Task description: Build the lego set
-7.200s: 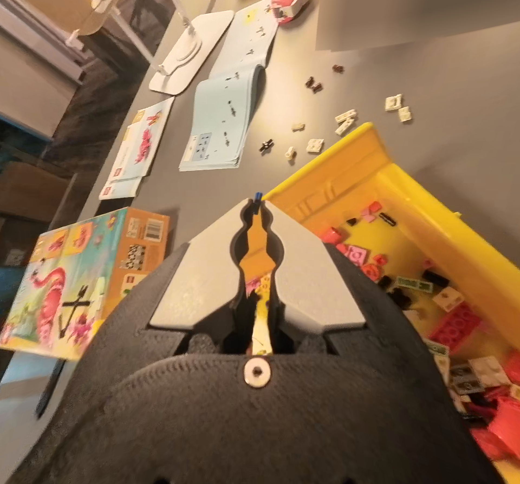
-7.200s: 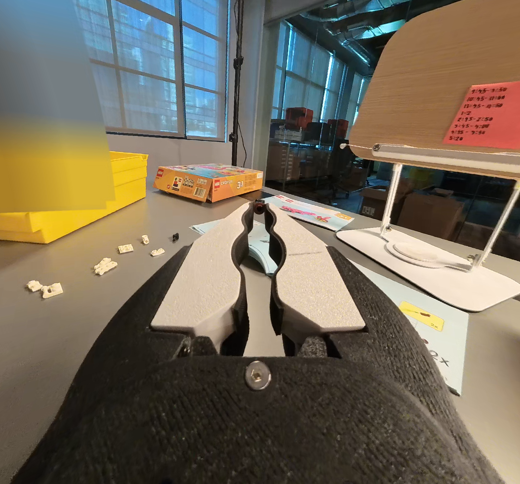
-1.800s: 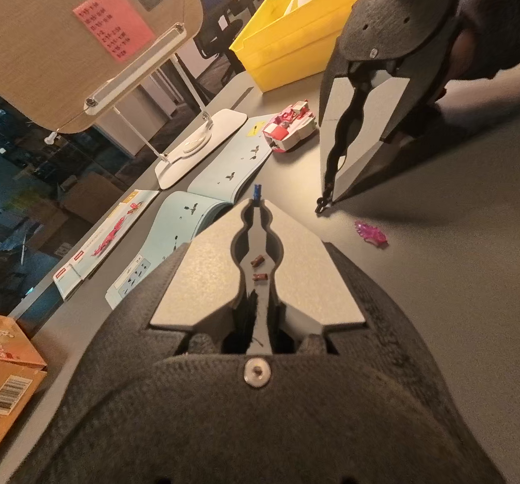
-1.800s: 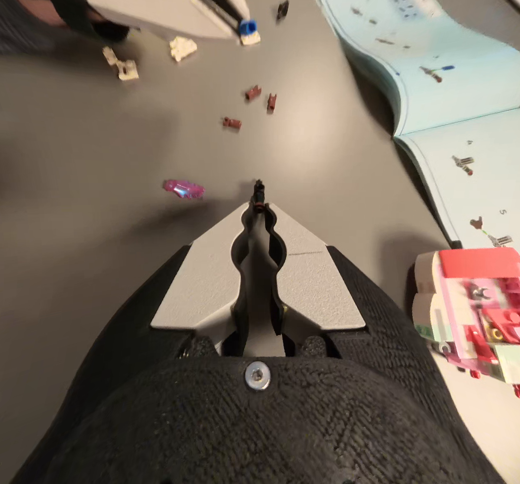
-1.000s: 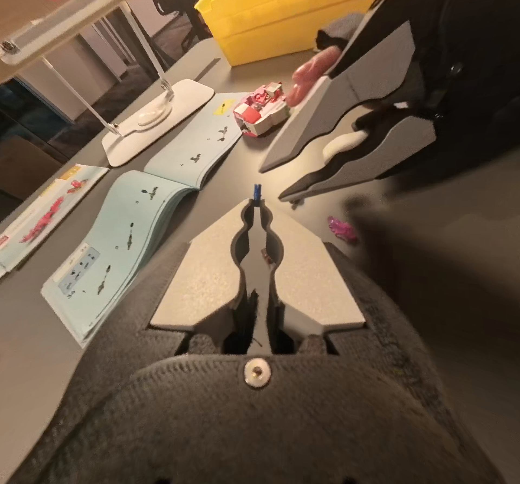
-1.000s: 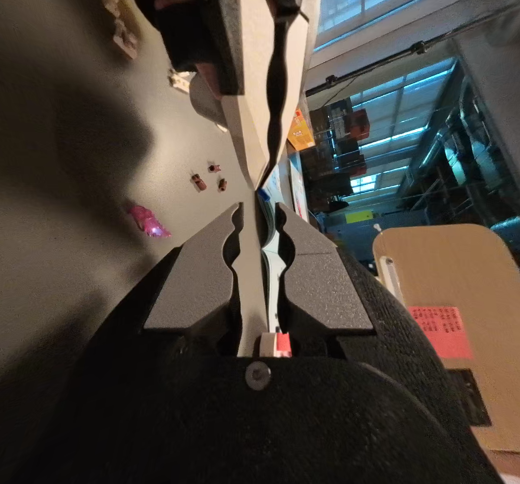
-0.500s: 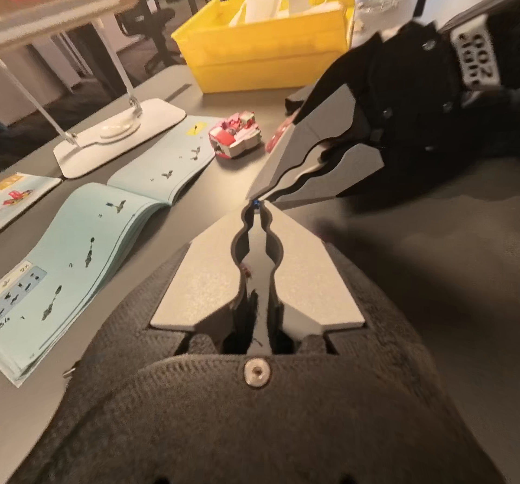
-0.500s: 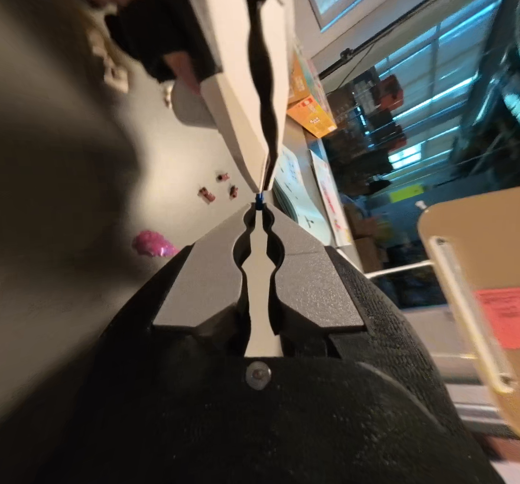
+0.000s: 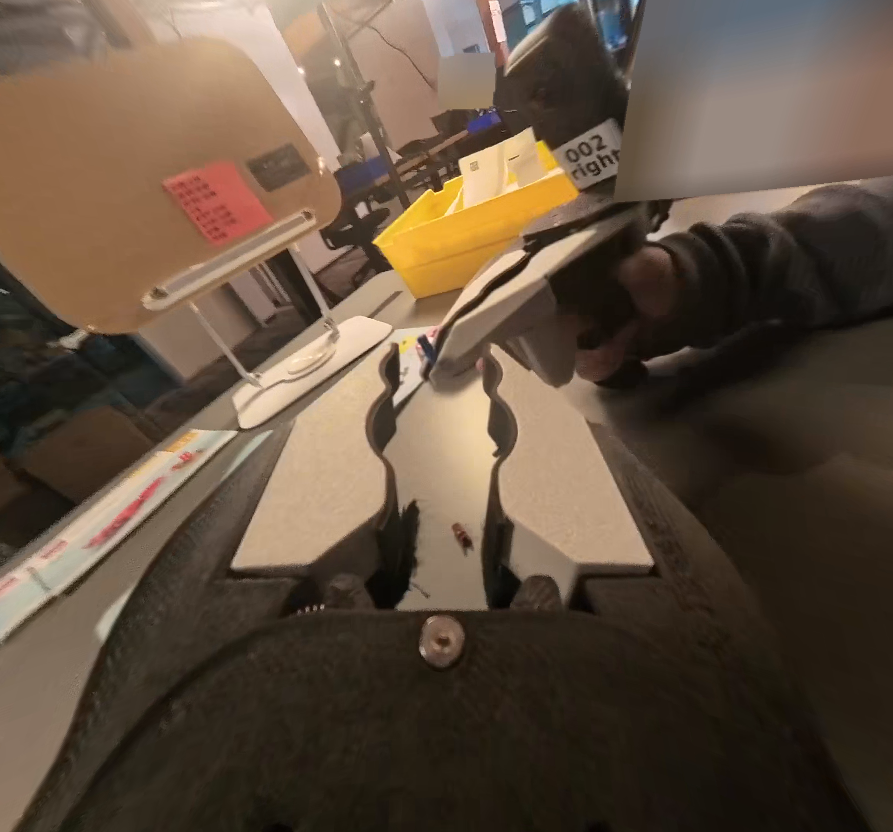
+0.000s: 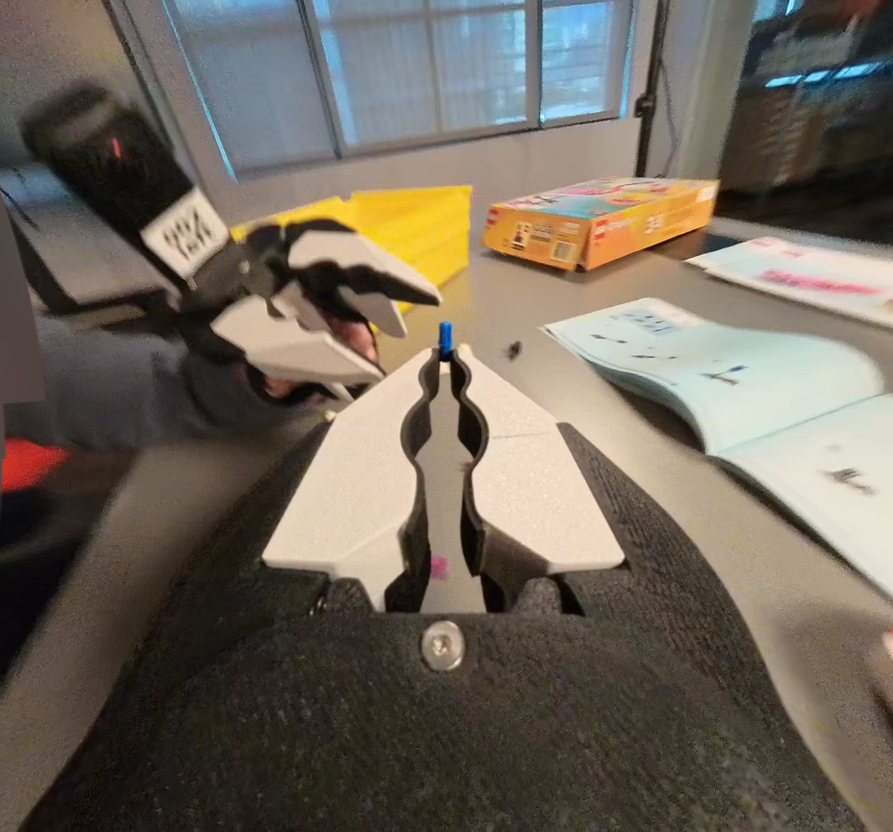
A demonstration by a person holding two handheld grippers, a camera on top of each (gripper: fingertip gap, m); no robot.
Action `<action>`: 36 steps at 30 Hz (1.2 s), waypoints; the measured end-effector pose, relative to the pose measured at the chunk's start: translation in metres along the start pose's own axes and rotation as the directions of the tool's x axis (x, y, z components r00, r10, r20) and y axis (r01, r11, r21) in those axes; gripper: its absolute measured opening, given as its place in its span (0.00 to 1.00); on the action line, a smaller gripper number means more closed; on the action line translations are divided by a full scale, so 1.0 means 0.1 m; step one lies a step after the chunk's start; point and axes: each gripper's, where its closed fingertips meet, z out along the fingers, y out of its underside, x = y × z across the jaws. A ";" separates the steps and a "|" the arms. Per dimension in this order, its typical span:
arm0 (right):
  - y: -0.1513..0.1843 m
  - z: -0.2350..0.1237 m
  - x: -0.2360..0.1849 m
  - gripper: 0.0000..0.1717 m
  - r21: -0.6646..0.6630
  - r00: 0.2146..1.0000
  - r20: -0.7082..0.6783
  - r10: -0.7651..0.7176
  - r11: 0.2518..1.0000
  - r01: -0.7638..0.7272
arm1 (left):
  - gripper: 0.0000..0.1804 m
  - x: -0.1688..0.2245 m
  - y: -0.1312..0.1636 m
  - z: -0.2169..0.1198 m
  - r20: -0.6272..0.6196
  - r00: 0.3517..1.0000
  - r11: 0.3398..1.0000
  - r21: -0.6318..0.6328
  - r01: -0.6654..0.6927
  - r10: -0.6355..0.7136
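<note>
Pinching a small blue peg (image 10: pixel 445 340) at its very tips, the right claw (image 10: pixel 445 355) is clenched, the peg sticking up at twelve o'clock. At ten o'clock the left claw (image 10: pixel 401 308) hangs released, its fingers (image 9: pixel 338 446) spread wide and bare above the grey counter (image 10: pixel 531 306). Farther off, a light-blue booklet (image 10: pixel 725 388) lies open at two o'clock, beyond it an orange box (image 10: pixel 599 224) and yellow bins (image 10: pixel 415 224).
</note>
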 end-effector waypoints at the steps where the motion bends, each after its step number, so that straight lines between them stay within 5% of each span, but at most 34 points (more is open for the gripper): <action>1: -0.04 -0.01 -0.01 0.01 0.031 0.995 0.037 0.091 0.995 -0.092 | 0.19 0.00 0.00 0.00 0.017 0.999 0.999 -0.007 -0.040 0.040; 8: -0.07 -0.01 -0.22 0.02 -0.013 0.854 0.298 0.425 0.897 -0.442 | 0.25 -0.01 0.01 0.02 0.110 0.970 0.976 -0.055 -0.212 0.217; 24: 0.04 -0.05 -0.30 0.01 -0.156 0.760 0.355 0.544 0.837 -0.525 | 0.13 0.14 0.06 0.05 0.047 0.942 0.941 -0.083 -0.327 0.331; 36: 0.10 -0.07 -0.28 0.02 -0.208 0.734 0.341 0.588 0.808 -0.551 | 0.06 0.21 0.13 0.07 -0.034 0.962 0.956 -0.112 -0.272 0.269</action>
